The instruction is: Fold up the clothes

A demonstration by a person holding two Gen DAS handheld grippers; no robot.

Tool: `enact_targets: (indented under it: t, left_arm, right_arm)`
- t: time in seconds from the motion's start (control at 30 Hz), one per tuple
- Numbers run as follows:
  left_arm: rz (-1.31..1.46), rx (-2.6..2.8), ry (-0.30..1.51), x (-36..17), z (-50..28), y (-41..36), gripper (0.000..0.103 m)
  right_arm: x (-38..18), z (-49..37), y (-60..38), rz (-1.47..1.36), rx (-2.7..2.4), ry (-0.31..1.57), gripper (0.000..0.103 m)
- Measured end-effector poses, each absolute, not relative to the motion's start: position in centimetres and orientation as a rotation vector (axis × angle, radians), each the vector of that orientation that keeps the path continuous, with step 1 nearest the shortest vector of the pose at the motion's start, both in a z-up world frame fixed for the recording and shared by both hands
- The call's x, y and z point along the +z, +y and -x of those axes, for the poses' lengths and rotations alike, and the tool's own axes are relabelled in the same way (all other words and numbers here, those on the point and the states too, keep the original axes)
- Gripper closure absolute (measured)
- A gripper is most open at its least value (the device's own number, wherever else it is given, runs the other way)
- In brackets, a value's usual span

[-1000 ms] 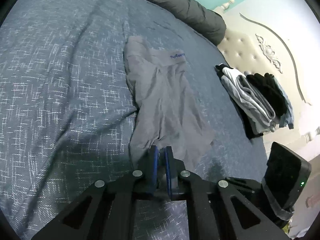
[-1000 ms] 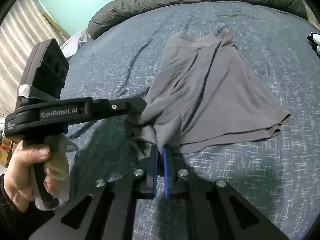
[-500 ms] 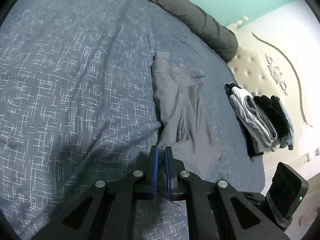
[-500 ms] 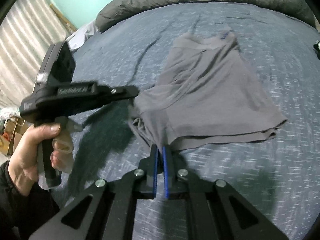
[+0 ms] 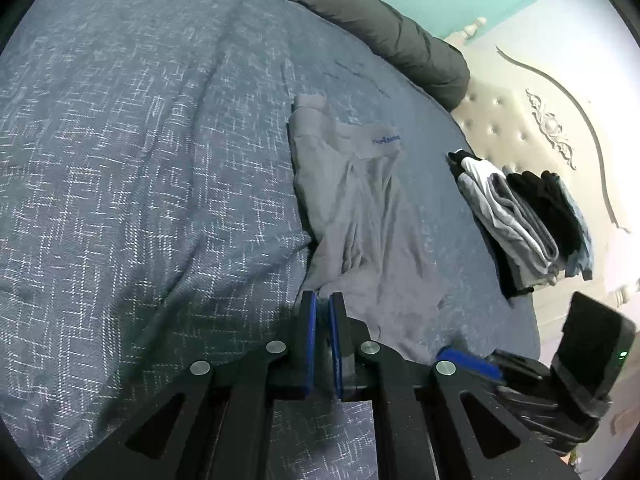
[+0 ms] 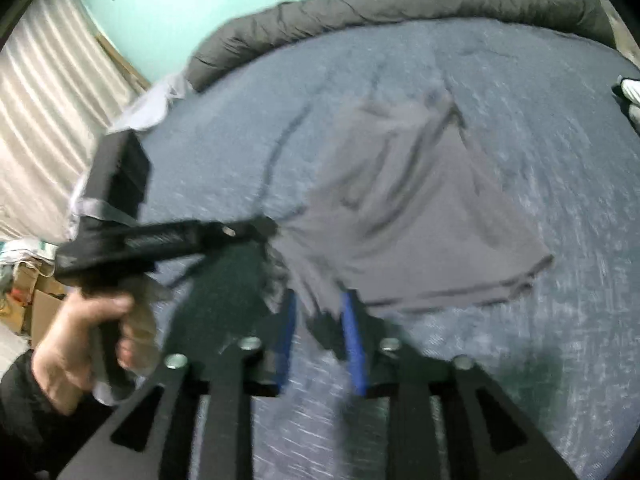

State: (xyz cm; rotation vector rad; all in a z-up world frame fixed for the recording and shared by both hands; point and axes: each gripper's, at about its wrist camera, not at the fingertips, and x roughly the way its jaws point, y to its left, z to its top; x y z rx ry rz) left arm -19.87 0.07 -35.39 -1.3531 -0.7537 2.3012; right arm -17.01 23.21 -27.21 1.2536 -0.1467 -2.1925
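Grey shorts with a blue waistband logo lie lengthwise on the blue bedspread, waistband far from me. My left gripper is shut on their near hem. The blurred right wrist view shows the same shorts, with the left gripper pinching their left corner, held by a hand. My right gripper is opening; its blue pads stand apart and loose hem lies between them without being pressed. One of its pads shows at the lower right of the left wrist view.
A stack of folded clothes sits at the right near the cream tufted headboard. A dark rolled duvet runs along the far edge of the bed. Cardboard boxes stand beyond the bed's left side.
The right gripper's jaws, shut on the hem before, have parted. The left gripper stays shut on the cloth.
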Motion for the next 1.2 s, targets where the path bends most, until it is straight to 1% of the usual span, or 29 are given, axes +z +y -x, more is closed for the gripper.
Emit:
enact_targets:
  t: [0.17, 0.37, 0.43, 0.5, 0.6, 0.67, 0.9, 1.03, 1.07, 1.13, 1.2]
  left_arm:
    - [1.345, 2.291, -0.755, -35.2, 19.8, 0.0, 0.096]
    - [1.338, 2.283, -0.751, -34.9, 19.7, 0.2, 0.096]
    - [1.338, 2.284, -0.745, -34.8, 19.7, 0.2, 0.096]
    - [1.334, 2.284, -0.742, -34.7, 19.6, 0.2, 0.096]
    - [1.332, 2.291, -0.742, -34.6, 19.6, 0.2, 0.096]
    - [1.332, 2.296, -0.744, -34.6, 19.7, 0.1, 0.096]
    - [1.336, 2.29, -0.774, -34.8, 19.7, -0.4, 0.096]
    - [1.338, 2.277, -0.753, -34.7, 19.8, 0.0, 0.096]
    - [1.341, 2.274, -0.747, -34.7, 19.8, 0.1, 0.096]
    - [1.349, 2.274, -0.734, -34.8, 19.7, 0.1, 0.096]
    - [1.356, 2.277, -0.732, -34.7, 19.7, 0.0, 0.096]
  right_arm:
    - [-28.5, 17.4, 20.9, -1.262, -2.163, -0.117, 0.068]
    - [-29.7, 16.9, 18.8, -1.242, -2.169, -0.014, 0.069]
    - [-29.8, 16.4, 18.5, -1.229, -2.168, 0.021, 0.073]
    - [-30.2, 16.6, 18.3, -1.242, -2.187, 0.044, 0.087]
    - [-31.1, 17.0, 18.5, -1.274, -2.197, 0.056, 0.1]
    - [-31.1, 16.8, 18.7, -1.279, -2.195, 0.056, 0.1]
    - [-28.7, 16.0, 21.3, -1.249, -2.143, -0.043, 0.101]
    - [-30.0, 16.2, 21.3, -1.316, -2.084, -0.046, 0.101]
    - [-30.0, 16.2, 21.3, -1.321, -2.091, -0.05, 0.099]
    - [-30.0, 16.2, 21.4, -1.329, -2.109, -0.061, 0.098]
    - [-29.7, 16.3, 22.0, -1.323, -2.133, -0.085, 0.089]
